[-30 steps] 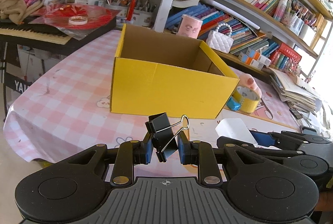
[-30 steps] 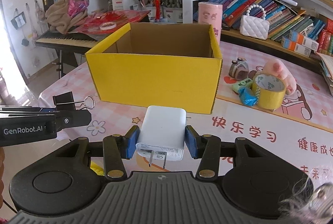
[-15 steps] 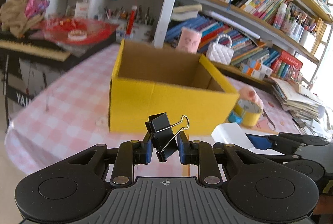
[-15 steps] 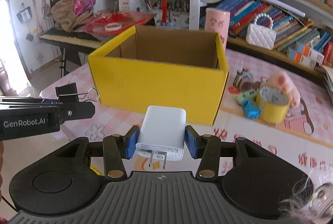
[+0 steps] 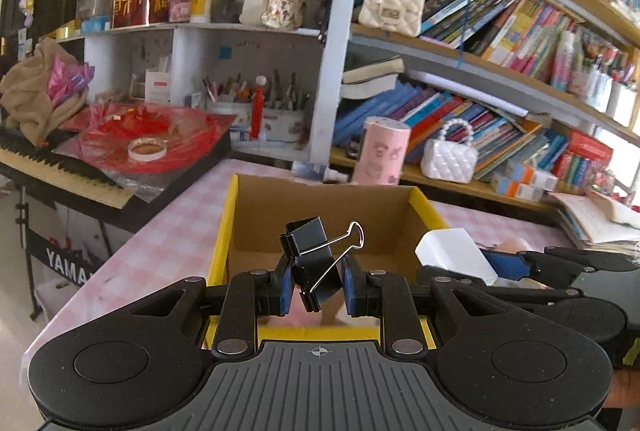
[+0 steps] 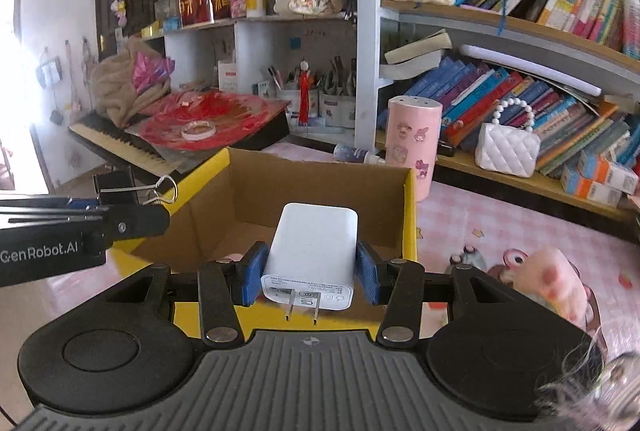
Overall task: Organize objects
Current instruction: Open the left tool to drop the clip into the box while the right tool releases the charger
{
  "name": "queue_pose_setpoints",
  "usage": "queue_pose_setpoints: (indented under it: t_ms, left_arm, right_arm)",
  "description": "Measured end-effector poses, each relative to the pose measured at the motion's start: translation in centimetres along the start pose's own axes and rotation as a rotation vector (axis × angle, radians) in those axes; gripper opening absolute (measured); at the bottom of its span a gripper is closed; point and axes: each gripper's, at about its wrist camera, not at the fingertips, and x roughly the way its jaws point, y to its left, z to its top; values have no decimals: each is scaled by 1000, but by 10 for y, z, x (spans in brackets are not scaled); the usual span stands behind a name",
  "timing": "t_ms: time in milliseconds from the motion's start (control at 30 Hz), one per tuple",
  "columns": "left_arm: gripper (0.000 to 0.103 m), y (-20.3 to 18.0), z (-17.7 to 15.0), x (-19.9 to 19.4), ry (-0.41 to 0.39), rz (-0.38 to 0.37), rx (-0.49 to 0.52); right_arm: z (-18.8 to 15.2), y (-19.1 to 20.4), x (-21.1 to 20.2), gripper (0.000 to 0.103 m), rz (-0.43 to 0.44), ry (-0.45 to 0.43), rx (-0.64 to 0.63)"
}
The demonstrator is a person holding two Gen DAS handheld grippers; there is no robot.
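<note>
My left gripper [image 5: 314,285] is shut on a black binder clip [image 5: 316,255] with silver wire handles, held over the open top of the yellow cardboard box [image 5: 224,231]. My right gripper [image 6: 310,273] is shut on a white plug-in charger [image 6: 312,251], prongs facing the camera, also above the yellow box [image 6: 408,223]. In the left wrist view the charger [image 5: 454,255] shows at the right. The right wrist view catches the clip [image 6: 132,189] at its left edge. The brown inside of the box looks bare where visible.
The box stands on a pink checked tablecloth [image 5: 160,251]. A pink cylinder [image 6: 412,147] and a white quilted purse [image 6: 508,149] stand behind it by the bookshelf. A pink plush paw [image 6: 556,283] lies right of the box. A keyboard [image 5: 60,171] with red wrapping sits left.
Both grippers have moved forward and up with their loads, from in front of the box's near wall to above its open top. Their grips have not changed.
</note>
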Motion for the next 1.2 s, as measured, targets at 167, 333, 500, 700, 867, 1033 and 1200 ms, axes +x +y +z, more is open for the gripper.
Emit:
queue_pose_setpoints:
  t_ms: [167, 333, 500, 700, 867, 1033, 1200]
  left_arm:
    - [22, -2, -2, 30, 47, 47, -3]
    - [22, -5, -9, 50, 108, 73, 2]
    - [22, -6, -13, 63, 150, 96, -9]
    - [22, -6, -13, 69, 166, 118, -5]
    - [24, -9, -14, 68, 170, 133, 17]
    - [43, -7, -11, 58, 137, 137, -10]
    - [66, -9, -5, 33, 41, 114, -23]
  right_arm:
    - [3, -5, 34, 45, 20, 52, -67]
    - [-2, -8, 63, 45, 41, 125, -134]
    - [1, -10, 76, 41, 122, 152, -180]
    - [6, -16, 84, 41, 186, 216, -149]
    - [5, -16, 82, 41, 195, 219, -154]
    - [3, -17, 77, 46, 159, 195, -143]
    - [5, -26, 57, 51, 127, 127, -100]
